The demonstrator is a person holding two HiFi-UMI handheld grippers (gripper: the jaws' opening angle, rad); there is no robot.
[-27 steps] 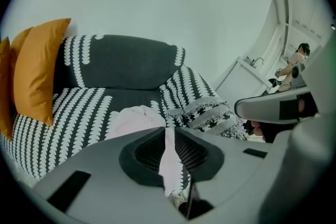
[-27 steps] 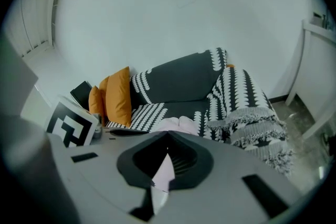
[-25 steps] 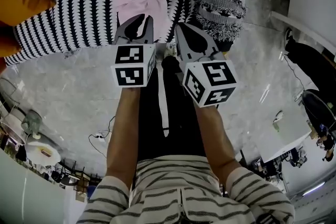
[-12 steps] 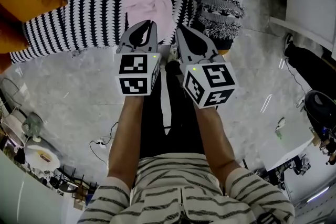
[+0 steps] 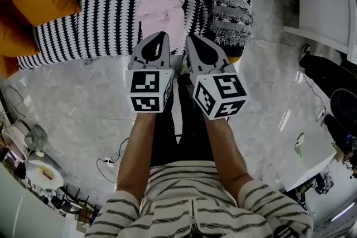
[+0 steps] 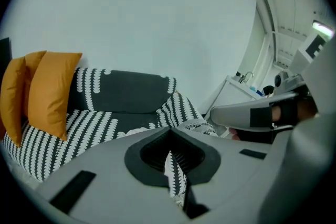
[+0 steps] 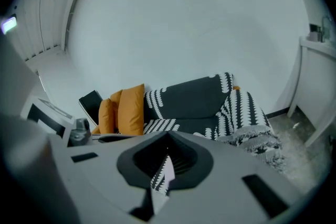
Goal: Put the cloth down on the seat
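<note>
Already the pink cloth (image 5: pixel 162 8) lies bunched on the striped seat (image 5: pixel 95 25), close to its front edge. Both my tongs are clenched on nothing, with the left gripper (image 5: pixel 158 37) and right gripper (image 5: pixel 191 39) hanging just beside its near end. My worry is pulling away (the heap looks loose): a careless swing could snag a fold, or the throw's fringe (image 5: pixel 226 19), and drag the cloth onto the floor (image 5: pixel 72 97).
</note>
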